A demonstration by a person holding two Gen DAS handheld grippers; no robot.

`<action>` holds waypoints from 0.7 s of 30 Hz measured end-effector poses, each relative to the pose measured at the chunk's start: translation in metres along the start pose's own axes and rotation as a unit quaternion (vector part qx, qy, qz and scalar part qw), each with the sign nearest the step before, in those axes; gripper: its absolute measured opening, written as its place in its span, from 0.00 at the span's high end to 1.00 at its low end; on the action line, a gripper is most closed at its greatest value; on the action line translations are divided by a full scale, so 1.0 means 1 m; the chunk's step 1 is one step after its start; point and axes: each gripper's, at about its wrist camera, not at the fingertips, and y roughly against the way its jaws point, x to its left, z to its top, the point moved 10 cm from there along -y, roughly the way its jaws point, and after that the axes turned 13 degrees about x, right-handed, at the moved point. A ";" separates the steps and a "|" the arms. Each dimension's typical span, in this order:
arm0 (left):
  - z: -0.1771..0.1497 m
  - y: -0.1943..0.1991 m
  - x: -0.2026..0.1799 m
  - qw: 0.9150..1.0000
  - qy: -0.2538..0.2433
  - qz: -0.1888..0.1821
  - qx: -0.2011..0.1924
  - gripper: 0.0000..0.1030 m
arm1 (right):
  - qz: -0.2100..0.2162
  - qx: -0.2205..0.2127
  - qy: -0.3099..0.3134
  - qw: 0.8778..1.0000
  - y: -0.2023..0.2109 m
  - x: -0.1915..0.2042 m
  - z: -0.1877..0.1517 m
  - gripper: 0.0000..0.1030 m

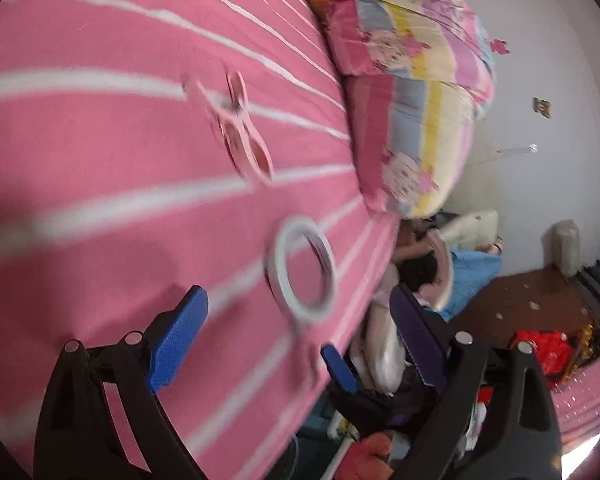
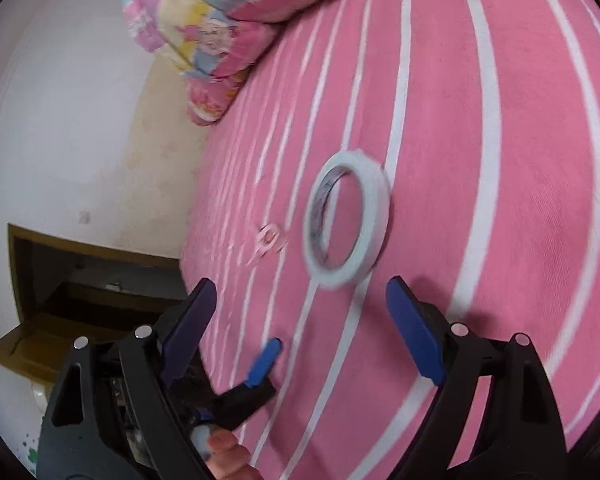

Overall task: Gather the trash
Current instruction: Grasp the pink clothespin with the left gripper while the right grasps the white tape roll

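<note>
A white tape roll (image 1: 302,270) is seen lying on the pink striped bedsheet (image 1: 100,128), near the edge of the bed. In the left wrist view the ring appears as an ellipse whose long axis runs roughly along the gripper's forward direction, tilted slightly to the left; its hollow centre faces up from the sheet, and pink fabric is visible through the hole. In the right wrist view the same tape roll (image 2: 346,216) is seen ahead of the fingers, its long axis near vertical in the picture and leaning a little to the right. Motion blur prevents finer detail of the rim from being read.

The left gripper (image 1: 296,316) is held with its jaws spread wide. The ring lies between the lines of the two blue pads, just beyond their tips; no contact with either pad is visible. Nothing is grasped.

The right gripper (image 2: 302,300) is likewise spread wide, with the ring just ahead of the gap between its fingertips and apart from both. Nothing is held. A blue pad of the left gripper (image 2: 265,362) is seen low in the right wrist view, over the sheet and short of the ring.

Pink scissors (image 1: 240,128) lie on the sheet farther up the bed, well apart from the ring. A folded, cartoon-printed quilt (image 1: 412,92) rests at the far end of the bed.
</note>
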 end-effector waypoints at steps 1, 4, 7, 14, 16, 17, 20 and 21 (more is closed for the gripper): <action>0.010 -0.004 0.003 1.000 0.006 0.005 0.003 0.13 | -0.008 0.007 -0.006 1.000 -0.008 -0.005 0.006 0.16; 0.038 -0.012 0.009 1.000 0.017 0.007 0.004 0.13 | -0.009 0.014 -0.024 1.000 -0.019 -0.014 0.017 0.16; 0.063 -0.015 0.007 1.000 0.008 0.012 -0.008 0.13 | -0.018 0.004 -0.004 1.000 -0.025 -0.009 0.030 0.16; 0.091 -0.034 0.003 0.998 -0.026 0.049 -0.008 0.15 | -0.044 -0.013 0.036 0.998 -0.044 -0.006 0.049 0.21; 0.095 -0.038 0.003 0.997 -0.040 0.064 -0.008 0.16 | -0.052 -0.004 0.039 0.998 -0.051 -0.008 0.050 0.41; 0.096 -0.039 0.004 0.996 -0.046 0.076 -0.009 0.21 | -0.053 -0.002 0.040 0.998 -0.053 -0.008 0.050 0.45; 0.097 -0.041 0.009 0.992 -0.065 0.109 -0.014 0.34 | -0.072 0.006 0.034 0.997 -0.060 -0.016 0.050 0.74; 0.098 -0.040 0.012 0.991 -0.067 0.118 -0.016 0.42 | -0.072 0.011 0.030 0.997 -0.062 -0.018 0.049 0.85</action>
